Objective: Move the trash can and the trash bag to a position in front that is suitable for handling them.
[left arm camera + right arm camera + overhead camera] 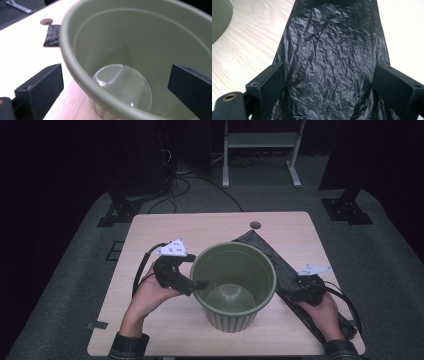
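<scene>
An olive-green round bin (pixel 230 317) stands upright in the middle of the wooden table (pixel 165 227), and nothing lies in it. A flat, crinkled black plastic bag (pixel 280 260) lies on the table behind and to the right of it. My left gripper (pixel 201 284) is at the bin's left rim. In the left gripper view, my left gripper (pixel 115 92) is open, with one jaw outside the bin's wall (pixel 140 37) and one inside, neither pressing. My right gripper (pixel 294 292) hovers low over the bag (pixel 332 50). Its jaws stand open (pixel 329 87) with the bag spread flat between them.
A small round hole (pixel 255 225) sits near the table's far edge, by the bag's corner (pixel 52 35). The bin's edge (pixel 219 17) shows at the upper left of the right gripper view. A white frame stand (pixel 260 140) and cables are on the dark floor beyond.
</scene>
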The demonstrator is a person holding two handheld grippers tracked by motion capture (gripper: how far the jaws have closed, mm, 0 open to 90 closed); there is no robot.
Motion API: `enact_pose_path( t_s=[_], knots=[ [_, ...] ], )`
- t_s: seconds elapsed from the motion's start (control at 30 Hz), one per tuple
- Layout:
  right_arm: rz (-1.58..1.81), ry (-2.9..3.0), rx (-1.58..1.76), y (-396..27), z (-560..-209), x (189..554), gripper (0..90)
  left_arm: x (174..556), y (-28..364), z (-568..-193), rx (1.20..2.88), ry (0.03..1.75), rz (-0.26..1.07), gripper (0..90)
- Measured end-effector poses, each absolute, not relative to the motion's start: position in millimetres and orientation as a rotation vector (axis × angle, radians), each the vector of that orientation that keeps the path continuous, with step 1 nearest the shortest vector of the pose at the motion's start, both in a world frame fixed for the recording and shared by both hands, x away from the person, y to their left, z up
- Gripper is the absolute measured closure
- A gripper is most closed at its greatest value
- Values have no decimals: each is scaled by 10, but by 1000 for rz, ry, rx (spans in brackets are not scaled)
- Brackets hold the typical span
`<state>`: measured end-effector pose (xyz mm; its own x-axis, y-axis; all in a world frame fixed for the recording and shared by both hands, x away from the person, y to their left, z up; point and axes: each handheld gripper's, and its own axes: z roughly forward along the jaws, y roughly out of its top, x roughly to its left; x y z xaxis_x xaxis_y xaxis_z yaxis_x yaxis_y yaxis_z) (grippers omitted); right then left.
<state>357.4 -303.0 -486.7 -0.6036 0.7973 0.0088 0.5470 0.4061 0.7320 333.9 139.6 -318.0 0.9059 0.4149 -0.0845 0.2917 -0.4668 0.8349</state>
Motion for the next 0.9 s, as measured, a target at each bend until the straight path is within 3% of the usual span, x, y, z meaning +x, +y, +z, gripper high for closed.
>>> enact_pose_path(
  t_s=[0.53, 0.9],
  knots=[
    [1018, 2325, 1162, -3030, -4867, 3574, 99, 3191, 1806, -3041, 2011, 563, 252, 0],
    [1017, 2324, 1163, -3032, -4867, 3569, 99, 3045, 2066, -3409, 2010, 622, 304, 0]
  ],
)
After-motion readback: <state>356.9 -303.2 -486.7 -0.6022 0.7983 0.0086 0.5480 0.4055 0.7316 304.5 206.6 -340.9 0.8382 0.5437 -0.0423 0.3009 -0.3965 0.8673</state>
